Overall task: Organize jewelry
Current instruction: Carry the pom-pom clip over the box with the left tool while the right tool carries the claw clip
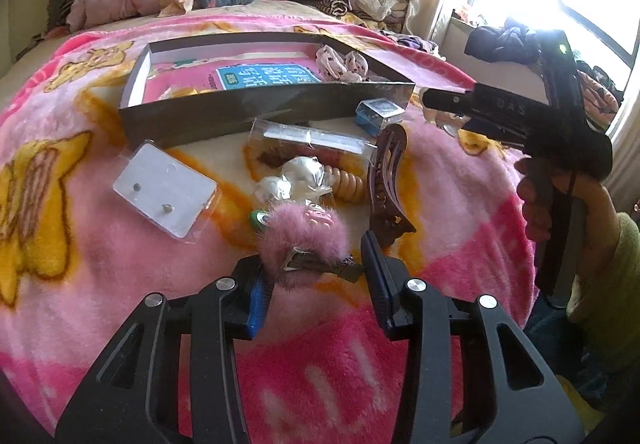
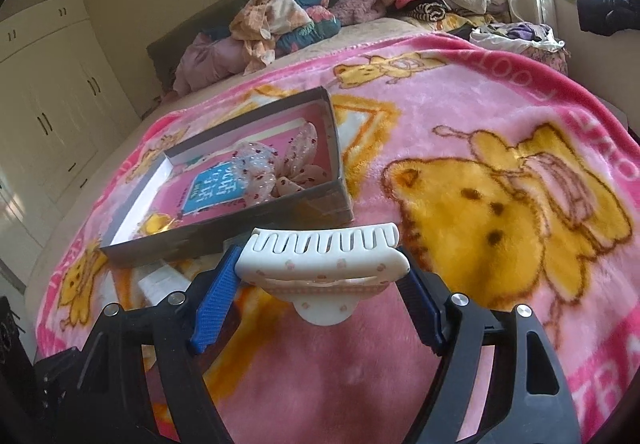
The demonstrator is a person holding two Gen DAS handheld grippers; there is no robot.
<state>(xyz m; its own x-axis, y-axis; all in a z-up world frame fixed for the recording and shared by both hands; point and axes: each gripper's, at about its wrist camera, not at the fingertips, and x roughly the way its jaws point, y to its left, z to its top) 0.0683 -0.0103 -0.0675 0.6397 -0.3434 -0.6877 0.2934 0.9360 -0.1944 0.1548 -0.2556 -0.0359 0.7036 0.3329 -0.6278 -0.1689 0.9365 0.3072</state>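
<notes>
The right tool is clamped on a white claw clip, its long axis lying crosswise between the blue pads. The open box lies at about eleven o'clock from it, near, with a spotted scrunchie already inside; this hand looks nearer for the drop. The left tool is closed on a pink fuzzy hair clip by its metal bar, the box farther off at twelve o'clock, beyond the clutter on the bed.
</notes>
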